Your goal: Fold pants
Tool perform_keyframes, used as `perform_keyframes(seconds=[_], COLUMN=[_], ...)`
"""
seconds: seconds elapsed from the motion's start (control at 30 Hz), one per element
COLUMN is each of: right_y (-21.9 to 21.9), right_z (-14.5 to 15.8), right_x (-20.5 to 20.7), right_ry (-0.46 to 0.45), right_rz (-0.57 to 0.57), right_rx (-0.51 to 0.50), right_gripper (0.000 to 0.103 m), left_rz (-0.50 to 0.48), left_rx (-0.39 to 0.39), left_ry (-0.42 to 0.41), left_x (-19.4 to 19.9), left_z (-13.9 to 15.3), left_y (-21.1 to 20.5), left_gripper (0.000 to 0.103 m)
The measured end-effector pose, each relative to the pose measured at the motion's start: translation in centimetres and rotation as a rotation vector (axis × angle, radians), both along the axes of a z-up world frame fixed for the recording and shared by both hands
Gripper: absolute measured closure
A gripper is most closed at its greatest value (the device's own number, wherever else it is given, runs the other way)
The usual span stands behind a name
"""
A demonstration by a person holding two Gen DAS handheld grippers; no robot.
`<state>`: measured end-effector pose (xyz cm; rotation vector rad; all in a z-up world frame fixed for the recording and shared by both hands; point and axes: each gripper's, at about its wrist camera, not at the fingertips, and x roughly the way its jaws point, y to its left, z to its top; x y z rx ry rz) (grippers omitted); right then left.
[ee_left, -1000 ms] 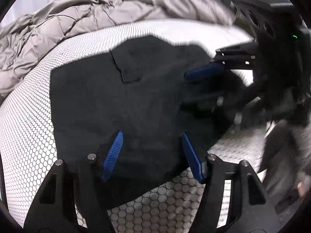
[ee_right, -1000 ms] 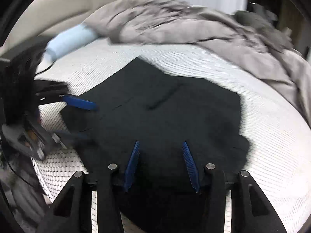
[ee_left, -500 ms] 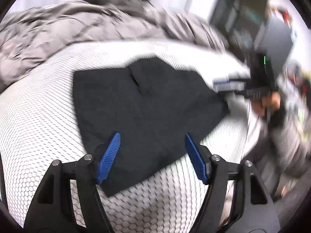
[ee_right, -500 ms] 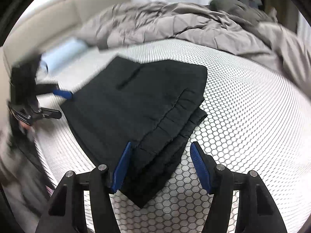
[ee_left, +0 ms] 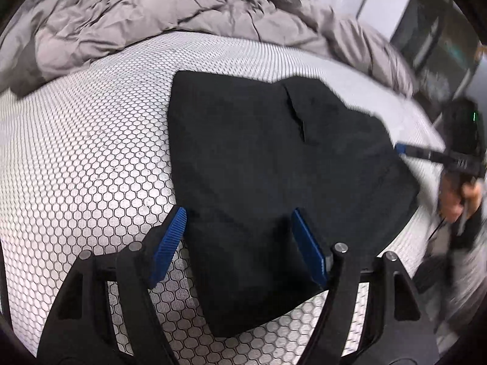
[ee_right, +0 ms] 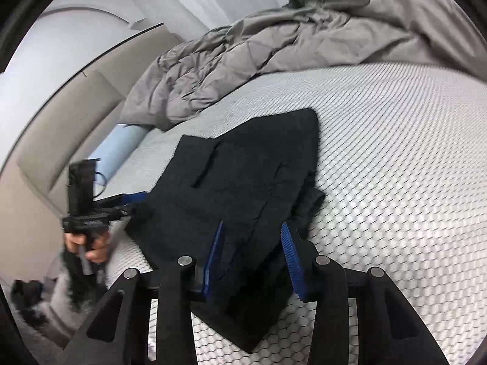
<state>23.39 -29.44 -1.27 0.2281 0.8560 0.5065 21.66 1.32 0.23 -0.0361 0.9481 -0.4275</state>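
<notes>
Pants (ee_left: 274, 158) lie folded beside rumpled duvet (ee_left: 146, 15); left gripper (ee_left: 239, 243) gapes, right gripper (ee_right: 252, 258) narrowing, unclamped.

Bare honeycomb mattress (ee_left: 91, 152) lies open at the left of the left wrist view. The folded black pants (ee_left: 274, 167) fill the centre, and a rumpled grey duvet (ee_left: 137, 15) blocks the top.

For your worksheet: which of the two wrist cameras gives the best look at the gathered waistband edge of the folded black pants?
The right wrist view. There the folded black pants show their ruffled waistband edge and stacked layers up close. In the left wrist view the pants appear as a flat dark shape with a pocket slit; the waistband cannot be made out.
</notes>
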Motion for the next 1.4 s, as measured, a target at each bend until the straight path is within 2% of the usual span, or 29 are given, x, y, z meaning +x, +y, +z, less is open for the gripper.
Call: perform_keyframes(seconds=[0.1, 0.23, 0.33, 0.53, 0.73, 0.9, 0.93, 0.97, 1.13, 1.17, 1.23, 1.27, 1.33, 1.4], right_y=[0.6, 0.4, 0.2, 0.0, 1.0, 1.7, 1.9, 2.2, 0.9, 0.7, 1.2, 1.2, 0.8, 0.0], right_z=[-0.5, -0.6, -0.5, 0.9, -0.6, -1.5, -1.7, -1.7, 1.5, 1.4, -0.9, -2.2, -3.2, -1.6], right_x=[0.8, 1.0, 0.9, 0.0, 0.8, 1.1, 1.2, 1.2, -0.9, -1.2, -0.9, -0.4, 0.1, -0.6], right_ry=[0.028, 0.053, 0.042, 0.005, 0.077, 0.096, 0.096, 0.098, 0.011, 0.02, 0.077, 0.114, 0.138, 0.094], right_rz=[0.0, -0.013, -0.017, 0.049, 0.057, 0.055, 0.048, 0.05, 0.092, 0.084, 0.049, 0.034, 0.038, 0.038], right_rx=[-0.012, -0.011, 0.004, 0.142, 0.139, 0.118, 0.097, 0.066, 0.144, 0.109, -0.055, -0.078, -0.042, 0.006], right_gripper=[0.063, 0.063, 0.063, 0.063, 0.063, 0.063, 0.072, 0.097, 0.098, 0.098, 0.098, 0.098, 0.098, 0.092], left_rz=[-0.006, -0.005, -0.005, -0.004, -0.001, 0.003, 0.003, 0.005, 0.015, 0.019, 0.035, 0.049, 0.076, 0.098], left_rx=[0.026, 0.02, 0.027, 0.032, 0.036, 0.039, 0.038, 0.037, -0.016, -0.026, -0.035, -0.036, -0.044, -0.063], left_ry=[-0.002, 0.004, 0.005, 0.004, 0.004, 0.003, 0.003, 0.004, 0.005, 0.004, 0.01, 0.018, 0.041, 0.054], left_x=[0.0, 1.1, 0.8, 0.6, 0.7, 0.6, 0.6, 0.6, 0.6, 0.6, 0.8, 1.0, 1.3, 1.5], left_z=[-0.1, -0.5, -0.4, -0.2, -0.3, -0.4, -0.4, -0.3, 0.3, 0.4, 0.4, 0.3, 0.0, -0.2], left_y=[-0.3, -1.7, -2.1, -2.3, -2.5, -2.8, -2.8, -2.8, -1.9, -1.7, -1.2, -0.9, -0.5, -0.2], left_gripper=[0.034, 0.034, 0.034, 0.034, 0.034, 0.034, 0.034, 0.034, 0.034, 0.034, 0.034, 0.034, 0.034, 0.034])
